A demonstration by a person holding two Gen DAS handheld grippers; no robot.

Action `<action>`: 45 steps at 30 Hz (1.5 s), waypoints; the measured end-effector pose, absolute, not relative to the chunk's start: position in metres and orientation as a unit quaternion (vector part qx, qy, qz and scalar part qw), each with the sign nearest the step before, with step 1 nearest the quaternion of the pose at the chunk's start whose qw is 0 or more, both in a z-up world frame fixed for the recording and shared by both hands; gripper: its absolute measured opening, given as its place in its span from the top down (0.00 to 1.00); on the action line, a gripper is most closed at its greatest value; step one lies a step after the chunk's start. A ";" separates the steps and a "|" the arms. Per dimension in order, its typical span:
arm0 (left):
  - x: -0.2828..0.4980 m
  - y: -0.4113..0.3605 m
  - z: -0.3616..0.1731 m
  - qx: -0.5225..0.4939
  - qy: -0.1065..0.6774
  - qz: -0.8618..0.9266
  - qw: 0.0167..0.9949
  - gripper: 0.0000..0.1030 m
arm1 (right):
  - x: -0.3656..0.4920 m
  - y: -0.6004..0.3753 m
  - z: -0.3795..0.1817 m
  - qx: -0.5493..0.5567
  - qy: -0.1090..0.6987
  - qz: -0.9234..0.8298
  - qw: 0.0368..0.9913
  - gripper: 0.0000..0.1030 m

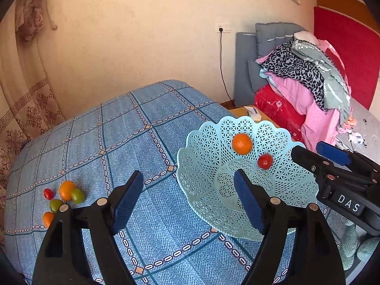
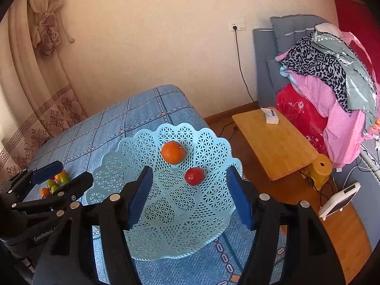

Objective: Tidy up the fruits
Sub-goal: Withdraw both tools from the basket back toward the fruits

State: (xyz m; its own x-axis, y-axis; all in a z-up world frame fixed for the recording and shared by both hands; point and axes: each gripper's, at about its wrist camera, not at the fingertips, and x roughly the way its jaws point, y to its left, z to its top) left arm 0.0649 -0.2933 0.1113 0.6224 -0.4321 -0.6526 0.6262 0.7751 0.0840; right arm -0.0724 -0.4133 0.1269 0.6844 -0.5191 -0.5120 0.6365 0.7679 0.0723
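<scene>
A light blue lattice basket (image 1: pixel 201 133) (image 2: pixel 133 142) sits on the blue checked bedspread (image 1: pixel 118 130). An orange (image 1: pixel 241 143) (image 2: pixel 173 152) and a red tomato (image 1: pixel 265 161) (image 2: pixel 194 175) lie inside it. My left gripper (image 1: pixel 188 178) (image 2: pixel 71 173) hangs open over the basket's left rim with nothing between its pads. My right gripper (image 2: pixel 190 173) (image 1: pixel 308 152) is open above the basket, and the tomato lies in the bowl beyond its pads, untouched. Loose fruit lies far left on the bed: an orange (image 1: pixel 67 190), a red tomato (image 1: pixel 48 193), two green ones (image 1: pixel 78 195) and another orange (image 1: pixel 48 218).
A low wooden table (image 2: pixel 277 147) with a tissue box (image 2: pixel 269 116) stands to the right of the bed on the wooden floor. Behind it lies a pile of bedding (image 2: pixel 332 83). A white device (image 2: pixel 339 199) sits on the floor. A curtain (image 1: pixel 28 109) hangs at the left.
</scene>
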 end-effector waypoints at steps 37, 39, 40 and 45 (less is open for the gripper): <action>0.037 -0.227 0.108 0.191 0.262 -0.215 0.921 0.11 | -0.076 -0.348 0.148 0.014 0.172 -0.335 0.926 0.07; 0.037 -0.220 0.108 0.185 0.262 -0.211 0.923 0.11 | -0.074 -0.342 0.147 0.008 0.175 -0.330 0.927 0.07; 0.037 -0.216 0.108 0.183 0.263 -0.209 0.924 0.11 | -0.072 -0.339 0.146 0.005 0.177 -0.328 0.928 0.07; 0.035 -0.199 0.102 0.176 0.272 -0.199 0.925 0.11 | -0.066 -0.326 0.142 -0.008 0.183 -0.317 0.931 0.07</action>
State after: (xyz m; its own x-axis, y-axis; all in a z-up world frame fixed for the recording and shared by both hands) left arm 0.0352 -0.1992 0.1019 0.7726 -0.2731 -0.5732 0.4644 0.8586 0.2168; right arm -0.0656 -0.3263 0.1415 0.7321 -0.5927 -0.3359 0.5866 0.7991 -0.1317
